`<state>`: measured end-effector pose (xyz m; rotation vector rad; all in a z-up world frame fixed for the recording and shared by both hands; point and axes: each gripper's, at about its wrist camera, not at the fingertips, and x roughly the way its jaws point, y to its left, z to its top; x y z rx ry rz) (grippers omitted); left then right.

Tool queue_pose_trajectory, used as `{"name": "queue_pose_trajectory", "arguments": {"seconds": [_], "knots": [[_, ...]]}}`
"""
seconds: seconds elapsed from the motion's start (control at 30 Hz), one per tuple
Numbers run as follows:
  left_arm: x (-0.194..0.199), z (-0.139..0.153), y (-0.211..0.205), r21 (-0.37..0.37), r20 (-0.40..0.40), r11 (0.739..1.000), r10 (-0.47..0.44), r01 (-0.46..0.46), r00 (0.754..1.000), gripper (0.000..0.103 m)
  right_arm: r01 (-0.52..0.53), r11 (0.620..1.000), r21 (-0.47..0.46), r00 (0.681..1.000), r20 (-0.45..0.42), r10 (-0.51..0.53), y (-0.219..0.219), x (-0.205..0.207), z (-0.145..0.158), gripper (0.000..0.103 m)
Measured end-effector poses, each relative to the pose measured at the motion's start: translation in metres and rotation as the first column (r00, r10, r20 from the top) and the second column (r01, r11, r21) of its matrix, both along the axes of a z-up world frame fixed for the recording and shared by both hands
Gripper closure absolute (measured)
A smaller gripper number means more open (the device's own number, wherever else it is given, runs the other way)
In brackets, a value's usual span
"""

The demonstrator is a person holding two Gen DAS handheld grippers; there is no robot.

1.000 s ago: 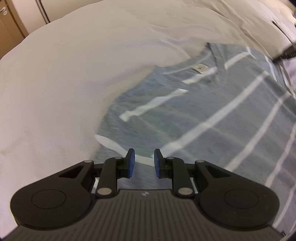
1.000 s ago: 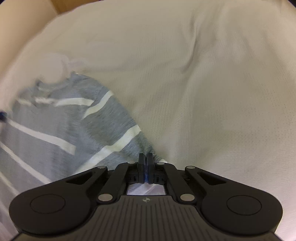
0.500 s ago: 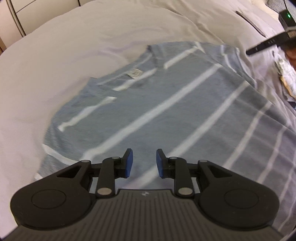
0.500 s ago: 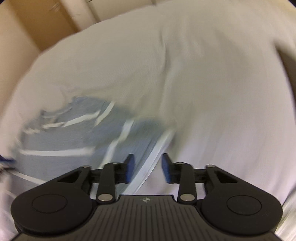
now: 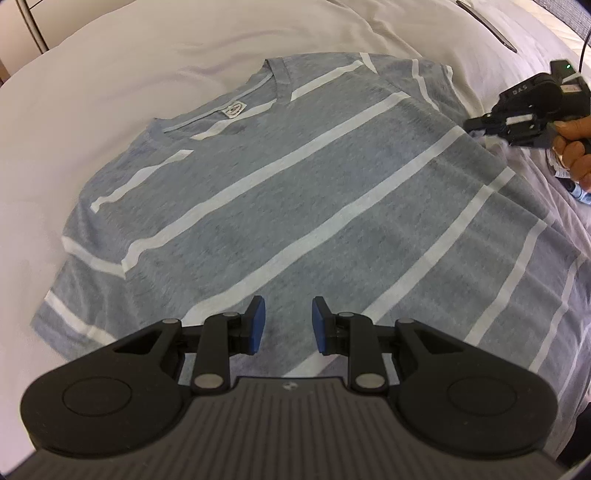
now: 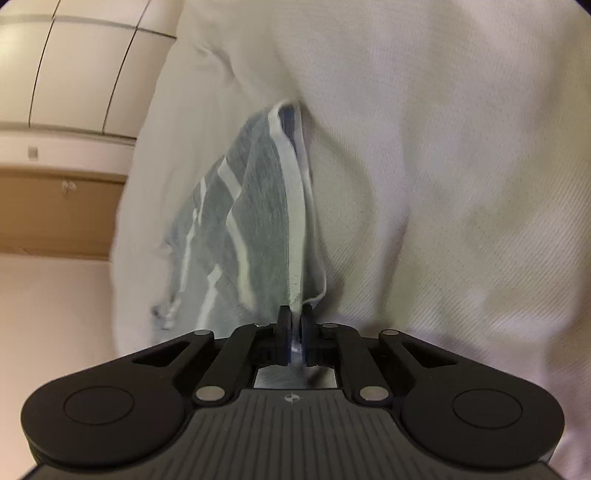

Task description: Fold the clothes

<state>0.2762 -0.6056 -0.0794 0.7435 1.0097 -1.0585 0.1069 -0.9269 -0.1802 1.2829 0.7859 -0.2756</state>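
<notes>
A grey-blue T-shirt with white stripes [image 5: 295,192] lies flat on the white bed, collar and label at the upper left. My left gripper [image 5: 284,325] hovers open and empty over its lower middle. My right gripper [image 6: 294,328] is shut on the shirt's white-banded edge [image 6: 291,206], which rises from the jaws. In the left wrist view the right gripper [image 5: 476,127] sits at the shirt's right side, held by a hand.
The white bedsheet [image 5: 110,74] surrounds the shirt, with wrinkles at the top. A dark thin object [image 5: 487,26] lies on the bed at the upper right. In the right wrist view a beige wall and wooden furniture [image 6: 55,214] show at the left.
My right gripper opened half a second ago and has now shut on the shirt's edge. My left gripper stayed open and shifted over the shirt's middle.
</notes>
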Motion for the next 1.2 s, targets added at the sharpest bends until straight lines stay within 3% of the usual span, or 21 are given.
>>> {"name": "queue_pose_trajectory", "arguments": {"seconds": [0.07,0.13,0.23,0.37,0.43,0.5,0.67,0.77,0.87,0.97,1.0,1.1,1.2], "knots": [[-0.001,0.002,0.003,0.003,0.008,1.000,0.013,-0.013,1.000,0.081,-0.051,0.987,-0.151,0.999,-0.025,0.047,0.000,-0.002,0.019,0.100],[-0.003,0.004,0.007,0.006,0.016,1.000,0.026,-0.026,1.000,0.081,-0.148,0.934,-0.326,0.988,-0.081,0.128,0.005,0.001,0.039,0.100],[-0.005,0.007,0.014,0.017,0.031,0.999,0.050,-0.050,0.998,0.080,-0.282,0.861,-0.423,0.953,-0.228,0.200,0.011,0.005,0.041,0.096],[-0.004,0.012,0.031,0.051,0.062,0.994,0.095,-0.098,0.994,0.077,-0.206,0.902,-0.380,0.966,-0.228,0.125,0.003,-0.013,0.038,0.090],[-0.004,0.017,0.044,0.066,0.083,0.989,0.126,-0.131,0.989,0.075,-0.202,0.903,-0.380,0.969,-0.209,0.128,0.011,-0.022,0.046,0.076],[0.002,0.022,0.059,0.076,0.100,0.983,0.162,-0.170,0.982,0.072,-0.206,0.902,-0.380,0.971,-0.196,0.140,0.018,-0.027,0.056,0.073],[0.035,0.028,0.096,0.103,0.170,0.964,0.226,-0.245,0.959,0.070,-0.279,0.875,-0.394,0.957,-0.188,0.221,0.068,-0.034,0.080,0.060],[0.053,0.022,0.110,0.133,0.234,0.972,0.161,-0.196,0.959,0.069,-0.363,0.842,-0.398,0.931,-0.198,0.308,0.111,-0.027,0.086,0.059],[0.091,0.011,0.128,0.059,0.105,0.967,0.241,-0.248,0.965,0.069,-0.437,0.807,-0.398,0.899,-0.211,0.383,0.155,-0.023,0.099,0.058],[0.132,0.001,0.146,-0.016,-0.052,0.946,0.322,-0.324,0.945,0.069,-0.486,0.774,-0.405,0.874,-0.212,0.438,0.215,-0.011,0.111,0.057],[0.145,-0.003,0.152,-0.038,-0.106,0.936,0.345,-0.350,0.933,0.069,-0.500,0.755,-0.424,0.866,-0.217,0.451,0.236,-0.008,0.116,0.055],[0.187,-0.019,0.171,-0.109,-0.273,0.879,0.422,-0.464,0.864,0.069,-0.541,0.684,-0.490,0.838,-0.243,0.489,0.299,0.003,0.127,0.055],[0.223,-0.032,0.180,-0.160,-0.380,0.833,0.444,-0.530,0.812,0.070,-0.609,0.547,-0.574,0.778,-0.297,0.554,0.374,0.033,0.121,0.055]]}}
